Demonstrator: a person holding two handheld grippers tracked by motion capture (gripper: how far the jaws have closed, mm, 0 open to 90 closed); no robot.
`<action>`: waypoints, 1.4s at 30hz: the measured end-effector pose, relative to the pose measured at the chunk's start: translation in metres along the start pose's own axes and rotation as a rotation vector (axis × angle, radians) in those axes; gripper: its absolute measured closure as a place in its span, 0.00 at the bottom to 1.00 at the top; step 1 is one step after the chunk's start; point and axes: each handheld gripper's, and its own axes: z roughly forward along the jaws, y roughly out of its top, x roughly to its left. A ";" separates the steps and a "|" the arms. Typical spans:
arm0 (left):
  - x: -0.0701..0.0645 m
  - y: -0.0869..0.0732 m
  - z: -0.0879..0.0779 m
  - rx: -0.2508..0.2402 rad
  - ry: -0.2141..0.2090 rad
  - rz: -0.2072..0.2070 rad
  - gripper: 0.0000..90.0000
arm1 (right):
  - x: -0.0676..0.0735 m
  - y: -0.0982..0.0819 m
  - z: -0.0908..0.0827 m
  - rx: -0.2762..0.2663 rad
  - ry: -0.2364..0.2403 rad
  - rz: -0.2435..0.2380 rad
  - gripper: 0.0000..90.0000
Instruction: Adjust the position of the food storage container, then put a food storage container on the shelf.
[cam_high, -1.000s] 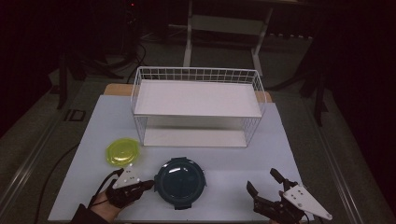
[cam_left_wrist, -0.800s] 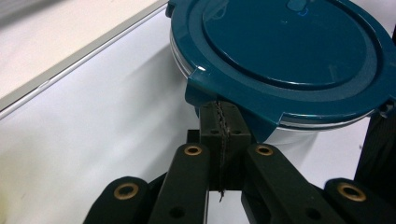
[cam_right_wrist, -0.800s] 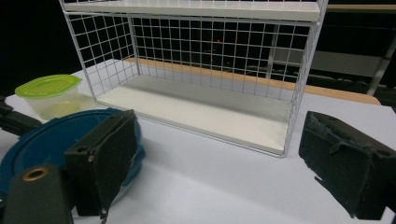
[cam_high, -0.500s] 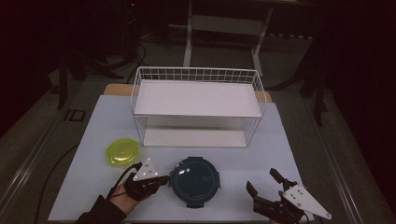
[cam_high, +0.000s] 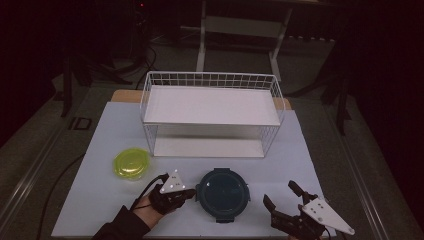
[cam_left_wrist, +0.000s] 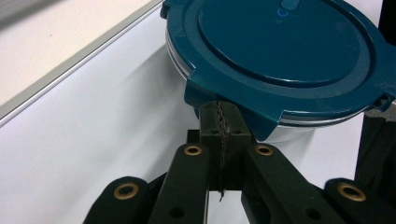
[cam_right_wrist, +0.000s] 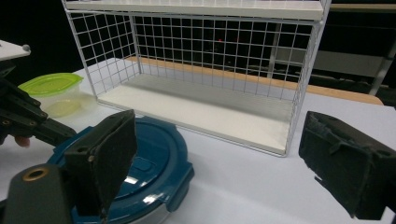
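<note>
We note the bench (cam_high: 100, 200), matte white and smooth. On it stands a white wire-grid rack (cam_high: 212, 112) with two flat shelves. At the near middle of the bench sits the round teal container (cam_high: 222, 194), its glossy plastic lid bearing clip tabs over a clear base. The left gripper (cam_high: 189, 192) has its toothed fingers closed together, pressed against a lid tab. The right gripper (cam_high: 284, 200) holds its padded fingers wide apart, holding nothing. A small lime-lidded oval tub (cam_high: 132, 164) sits left. We read no writing.
</note>
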 end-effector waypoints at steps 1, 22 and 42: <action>0.000 0.001 0.002 0.001 -0.002 -0.002 0.99 | 0.000 0.000 0.000 0.001 0.000 0.000 0.12; -0.003 0.022 -0.028 -0.166 -0.112 -0.103 0.15 | 0.003 -0.001 0.001 0.012 0.048 -0.011 0.12; 0.003 0.042 -0.026 -0.186 -0.204 -0.295 0.02 | 0.001 0.021 0.006 0.085 0.109 0.049 0.20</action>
